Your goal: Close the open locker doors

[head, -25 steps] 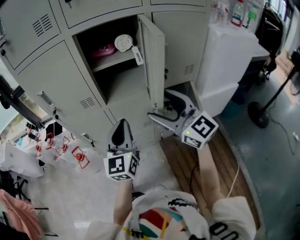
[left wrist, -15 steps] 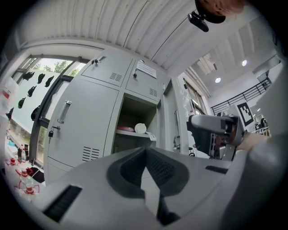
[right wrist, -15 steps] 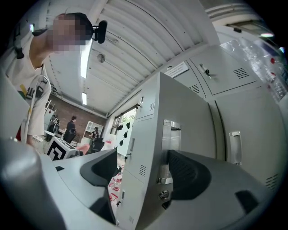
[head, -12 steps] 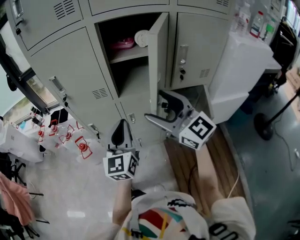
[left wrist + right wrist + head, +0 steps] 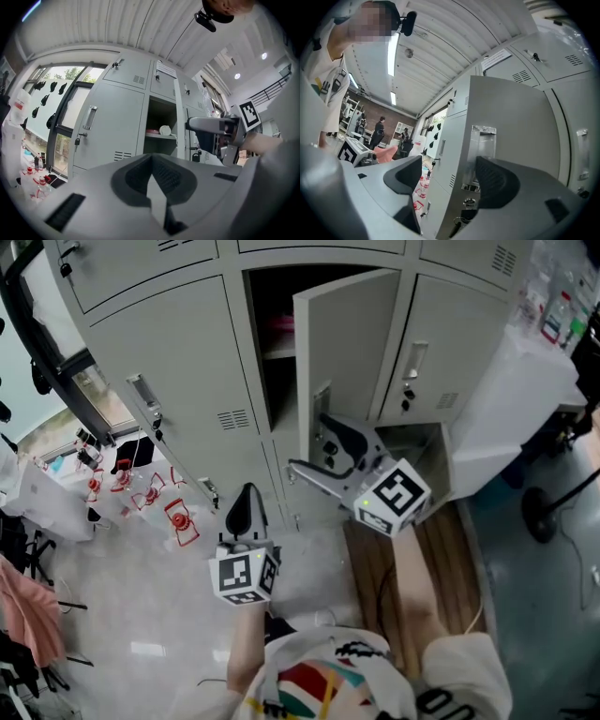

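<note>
While holding the shut left tool low, straddling the upright edge of the centre locker door with the nearer, spread right tool.

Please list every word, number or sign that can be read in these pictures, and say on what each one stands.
"00": dark print on the person's white shirt, partly cut off, so the reading is uncertain.
White paper label on an upper grey metal locker door: too small to read.
Labels on the plastic bottles: too blurred to read.
Black-and-white marker cubes: square patterns only, no letters.
</note>
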Demonstrator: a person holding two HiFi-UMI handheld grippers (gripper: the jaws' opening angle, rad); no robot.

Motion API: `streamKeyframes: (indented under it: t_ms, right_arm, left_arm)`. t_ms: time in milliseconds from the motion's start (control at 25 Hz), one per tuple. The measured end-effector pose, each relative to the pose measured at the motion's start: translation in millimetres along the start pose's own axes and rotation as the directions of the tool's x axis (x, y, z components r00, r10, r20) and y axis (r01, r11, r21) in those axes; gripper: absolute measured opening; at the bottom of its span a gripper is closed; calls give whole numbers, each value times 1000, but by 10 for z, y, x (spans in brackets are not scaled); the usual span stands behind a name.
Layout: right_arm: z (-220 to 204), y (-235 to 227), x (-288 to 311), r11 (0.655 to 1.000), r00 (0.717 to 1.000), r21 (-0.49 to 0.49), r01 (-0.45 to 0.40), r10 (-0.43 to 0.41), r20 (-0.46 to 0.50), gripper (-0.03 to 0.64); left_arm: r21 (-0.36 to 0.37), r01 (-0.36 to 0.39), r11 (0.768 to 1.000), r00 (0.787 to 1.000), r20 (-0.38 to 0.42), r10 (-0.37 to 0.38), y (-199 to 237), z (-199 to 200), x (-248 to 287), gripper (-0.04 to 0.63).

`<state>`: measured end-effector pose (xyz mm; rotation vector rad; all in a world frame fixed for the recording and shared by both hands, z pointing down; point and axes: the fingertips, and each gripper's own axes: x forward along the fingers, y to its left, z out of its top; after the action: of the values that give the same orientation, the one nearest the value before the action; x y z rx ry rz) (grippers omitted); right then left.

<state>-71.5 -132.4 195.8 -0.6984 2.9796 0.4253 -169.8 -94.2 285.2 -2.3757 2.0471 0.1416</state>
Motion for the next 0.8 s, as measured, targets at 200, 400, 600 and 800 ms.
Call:
streamKeyframes:
  t_ms: [200,400,600,800]
  right_arm:
    - [-81,-5,312,1000,999,29,0,2,-42,336]
    - [-166,-126,625,999,997,27,20,-18,-71,336]
    - [-242,-270,920,998,993,2,56,-56,-102,336]
    - [-297,-398,1118,996,988,-5,87,-87,-127,336]
  left_arm:
    - [-2,-9,1000,1000,-19,9,276,-41,95,6]
    - [8,3,1000,1000,-11,-3,547,44,297,6]
    - [10,26,1000,1000,-3,-26,791,117,516,6]
    - [3,84,996,996,-14,-84,874,112,738,6]
